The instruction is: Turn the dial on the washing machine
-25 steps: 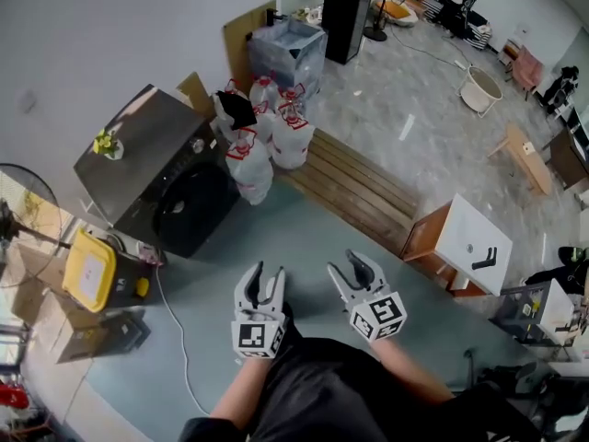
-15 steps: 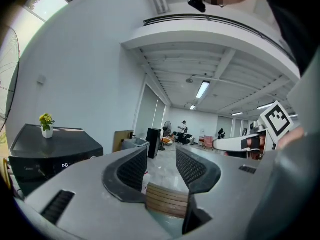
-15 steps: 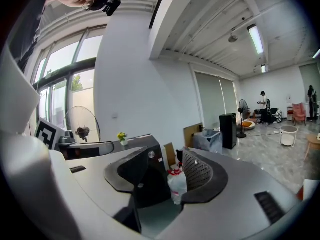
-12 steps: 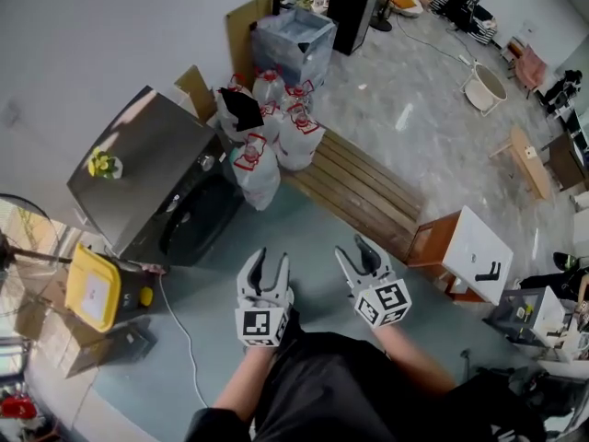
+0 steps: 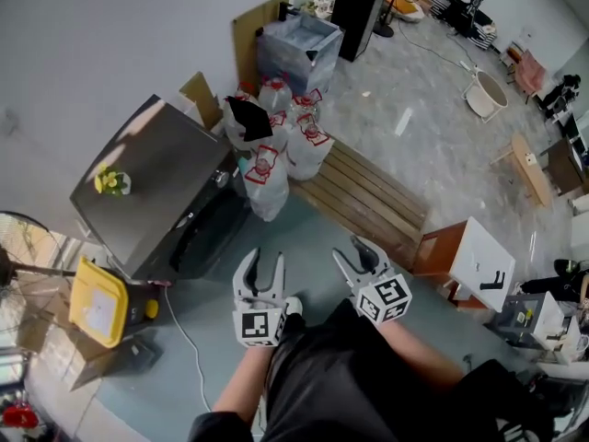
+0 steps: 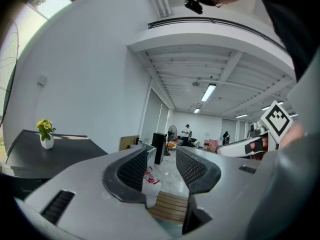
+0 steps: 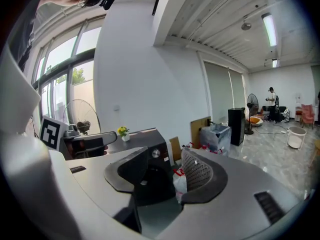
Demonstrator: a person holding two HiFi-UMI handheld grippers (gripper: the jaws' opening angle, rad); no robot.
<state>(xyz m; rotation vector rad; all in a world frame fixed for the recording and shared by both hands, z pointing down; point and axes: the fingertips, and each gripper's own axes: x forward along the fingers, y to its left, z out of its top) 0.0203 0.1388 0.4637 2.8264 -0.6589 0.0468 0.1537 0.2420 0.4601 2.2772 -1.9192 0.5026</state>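
My right claw (image 5: 351, 250) and left claw (image 5: 263, 260) are held low before me, each with jaws apart and nothing between them. The washing machine (image 5: 161, 178) stands well apart, ahead to my left, beside white bags (image 5: 267, 180). Its dial (image 7: 156, 154) sits at an upper corner of the front panel. The step in hand, as I judge it, is the approach. I should arrive with jaws wide and square to the dial's face, centre it between them, and close on its rim before turning.

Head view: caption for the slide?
Open, empty left gripper and right gripper held short of the dark washing machine topped by a flower pot.
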